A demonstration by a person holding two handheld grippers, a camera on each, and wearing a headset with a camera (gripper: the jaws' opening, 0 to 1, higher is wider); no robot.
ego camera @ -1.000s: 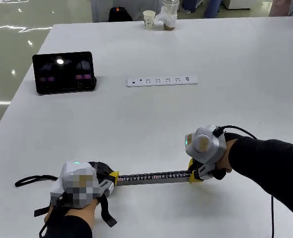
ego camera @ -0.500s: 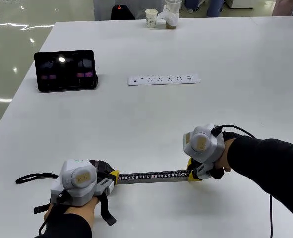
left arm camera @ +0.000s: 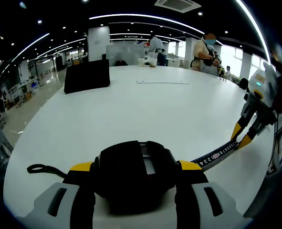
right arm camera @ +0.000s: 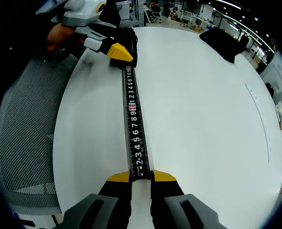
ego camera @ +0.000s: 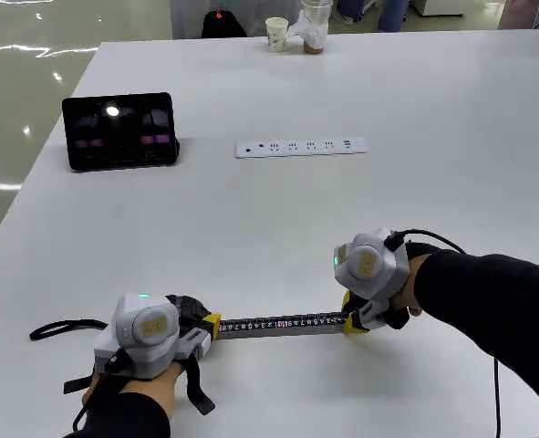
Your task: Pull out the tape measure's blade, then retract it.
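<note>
- Tape measure (ego camera: 187, 308) sits at the near left of the white table (ego camera: 342, 219), its black case clamped between the jaws of the left gripper (left arm camera: 136, 166).
- Its blade (right arm camera: 132, 119) lies flat on the table, running from the case to the right gripper (right arm camera: 141, 177), whose jaws pinch what seems to be its very end.
- A power strip (ego camera: 301, 147) and a dark tablet (ego camera: 119, 130) lie farther back.

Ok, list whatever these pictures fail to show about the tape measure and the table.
Black tape measure case: its flanks, left gripper view, covered by the left gripper clamping it.
Dark numbered blade: end hook, right gripper view, hidden between the right gripper tips.
Blade numerals: head view, too small.
Dark tablet screen: head view, too small to read.
</note>
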